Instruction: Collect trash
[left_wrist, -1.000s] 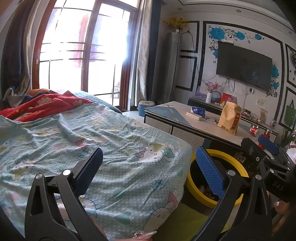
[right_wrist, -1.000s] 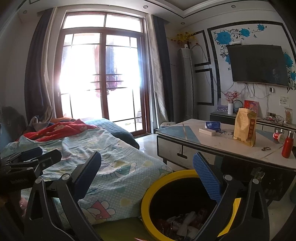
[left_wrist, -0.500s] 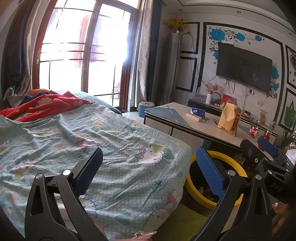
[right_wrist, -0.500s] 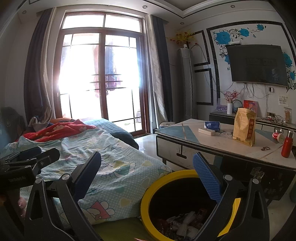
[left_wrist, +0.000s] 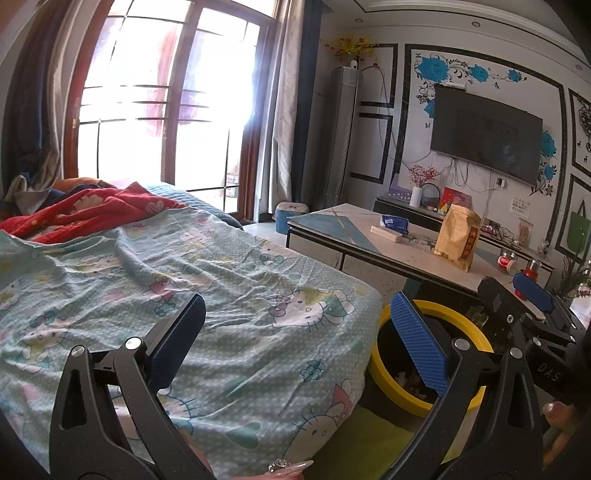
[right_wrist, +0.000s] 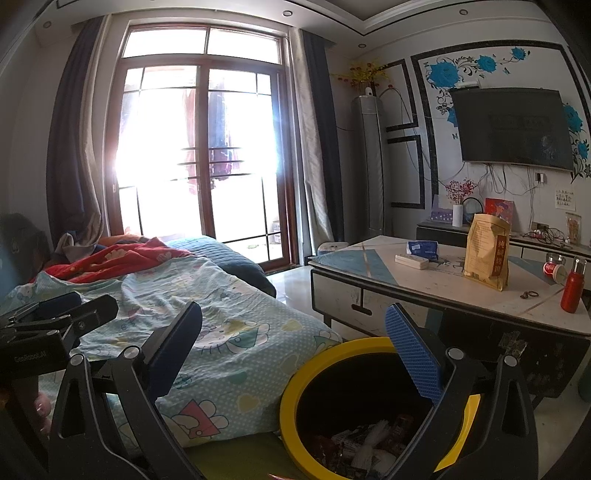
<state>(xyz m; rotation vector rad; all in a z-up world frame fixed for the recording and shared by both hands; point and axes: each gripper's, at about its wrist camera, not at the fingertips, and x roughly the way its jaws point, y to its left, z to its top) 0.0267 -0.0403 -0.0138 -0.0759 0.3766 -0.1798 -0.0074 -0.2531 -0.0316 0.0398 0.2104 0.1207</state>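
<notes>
Left tongs (left_wrist: 297, 314): spread wide, nothing between the blue pads, held above the near corner of the bed with the pale-blue cartoon-print sheet (left_wrist: 221, 280). Right tongs (right_wrist: 293, 321): likewise spread wide and empty, held over the gap between the bed edge and the round black bin with a yellow rim (right_wrist: 291, 391).

In the left wrist view the right tongs (left_wrist: 532, 291) sit at the far right, beyond the bin (left_wrist: 436, 306); in the right wrist view the left tongs (right_wrist: 59, 314) sit at the far left over the sheet (right_wrist: 236, 332).

Bin: upright, mouth facing up, standing on the floor just beside the bed's foot corner and in front of the low white-and-blue table (right_wrist: 424, 284). Crumpled wrappers and paper scraps (right_wrist: 365, 443) lie in its bottom; their long axes cannot be told.

On the table: a tall yellow-gold paper bag (right_wrist: 487, 254) standing upright, a flat white box (right_wrist: 412, 261) with its long axis running along the table, a blue packet (right_wrist: 423, 248) behind it, a red bottle (right_wrist: 572, 288) upright near the right edge.

Open floor (right_wrist: 295, 284) runs between bed and table toward the glass balcony door (right_wrist: 199, 155).
</notes>
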